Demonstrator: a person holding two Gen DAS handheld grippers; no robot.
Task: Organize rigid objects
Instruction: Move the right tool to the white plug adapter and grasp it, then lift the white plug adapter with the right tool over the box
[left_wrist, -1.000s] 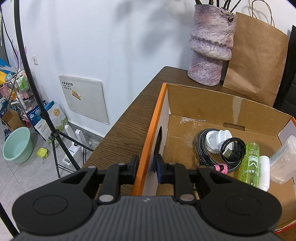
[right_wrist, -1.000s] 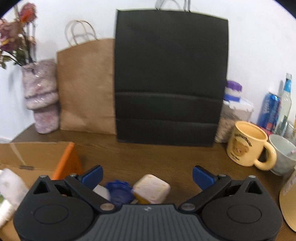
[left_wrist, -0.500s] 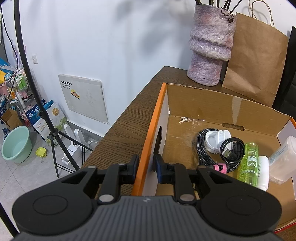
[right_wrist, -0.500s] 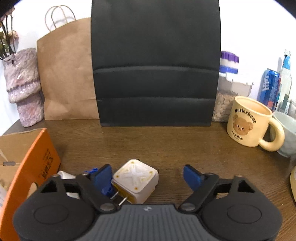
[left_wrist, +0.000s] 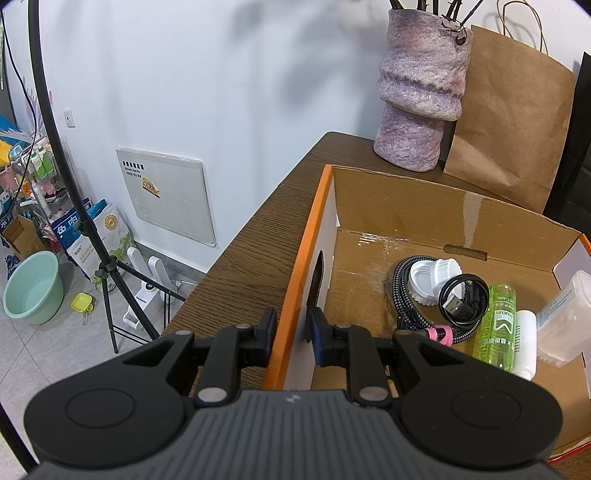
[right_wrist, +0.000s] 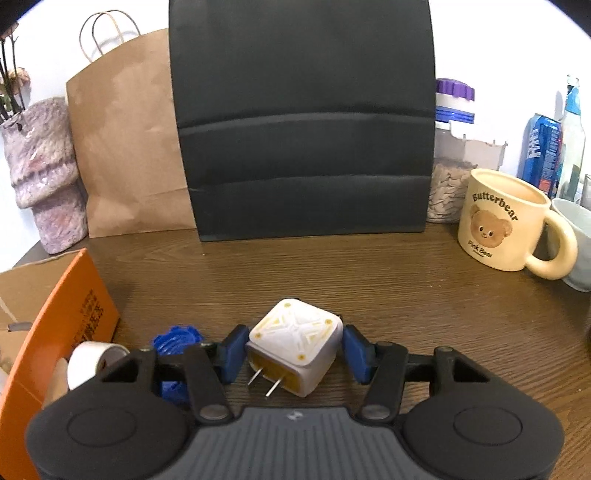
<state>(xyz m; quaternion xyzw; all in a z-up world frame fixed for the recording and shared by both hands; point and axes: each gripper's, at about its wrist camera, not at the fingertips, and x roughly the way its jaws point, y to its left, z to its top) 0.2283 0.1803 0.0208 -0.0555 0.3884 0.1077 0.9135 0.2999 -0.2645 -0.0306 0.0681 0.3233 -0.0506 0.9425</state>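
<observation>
- Charger plug (right_wrist: 295, 345), a white cube with a yellowish pattern on top and two metal prongs, sits on the wooden table (right_wrist: 332, 273) just past the orange end of the cardboard box (right_wrist: 70, 314). The prongs point back toward the right gripper (right_wrist: 291, 350).
- The right gripper's jaws are closing with the plug right between them. The blue pad nearer the box looks about touching it, and the other pad still shows a sliver of gap, so it's not really clamped.
- Between the plug and the box there's a blue ridged cap-like thing (right_wrist: 177, 341) and a white tape roll (right_wrist: 92, 363), both close to the box's orange side.
- The left gripper (left_wrist: 291, 334) is pinched tight on the box's orange-edged wall (left_wrist: 295, 295), one finger outside and one inside.
- Inside the box, toward the wall away from that gripped one: a braided black-and-white cable (left_wrist: 400, 291), a white ridged lid (left_wrist: 432, 278), a black USB cable coil (left_wrist: 461, 301), a green bottle (left_wrist: 496, 325), a white bottle (left_wrist: 524, 339) and a clear plastic container (left_wrist: 565, 317) leaning in the corner.
- Behind the box stand a purple textured vase (left_wrist: 417, 99) and a brown paper bag (left_wrist: 509, 125), with a black bag (right_wrist: 303, 122) next along.
- Further from the box, past the black bag, is a cream Butterbear mug (right_wrist: 506, 221).
</observation>
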